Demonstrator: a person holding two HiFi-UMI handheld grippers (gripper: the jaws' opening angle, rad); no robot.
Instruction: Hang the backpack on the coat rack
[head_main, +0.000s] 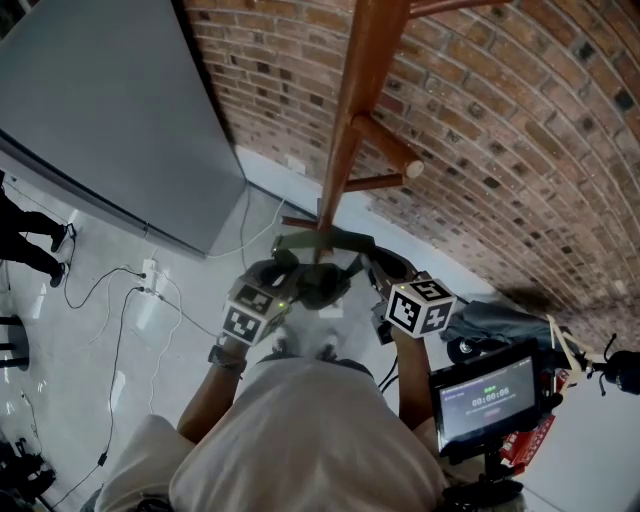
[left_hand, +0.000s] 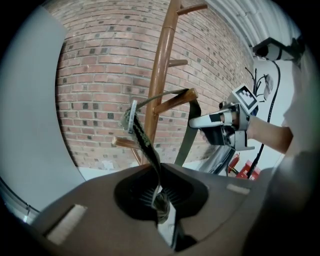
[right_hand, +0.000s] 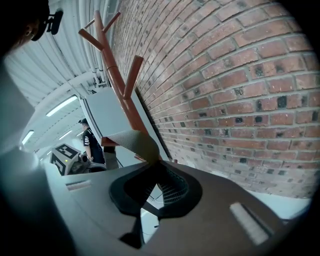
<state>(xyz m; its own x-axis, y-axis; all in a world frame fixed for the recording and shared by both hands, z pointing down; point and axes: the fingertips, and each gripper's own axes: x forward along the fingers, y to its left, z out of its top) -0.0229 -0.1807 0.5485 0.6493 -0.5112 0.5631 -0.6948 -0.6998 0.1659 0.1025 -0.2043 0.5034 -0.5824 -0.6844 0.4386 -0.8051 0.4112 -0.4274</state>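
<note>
The wooden coat rack (head_main: 350, 110) stands in front of the brick wall, its pegs angled upward. The dark green backpack (head_main: 322, 285) hangs between my two grippers at the pole's lower part, and its top strap (head_main: 322, 238) arcs across the pole. My left gripper (left_hand: 159, 197) is shut on a patterned strap (left_hand: 145, 142) that runs up past a buckle (left_hand: 131, 117) and over a peg (left_hand: 175, 101). My right gripper (right_hand: 152, 184) is shut on a grey-green webbing strap (right_hand: 131, 141) beside the rack (right_hand: 122, 90). In the head view the left gripper (head_main: 272, 292) and right gripper (head_main: 397, 292) flank the pack.
A large grey panel (head_main: 110, 120) leans against the brick wall (head_main: 500, 130) at the left. Cables and a power strip (head_main: 150, 275) lie on the floor. A small screen on a stand (head_main: 485, 400) is at my right. A person (right_hand: 90, 142) stands farther back.
</note>
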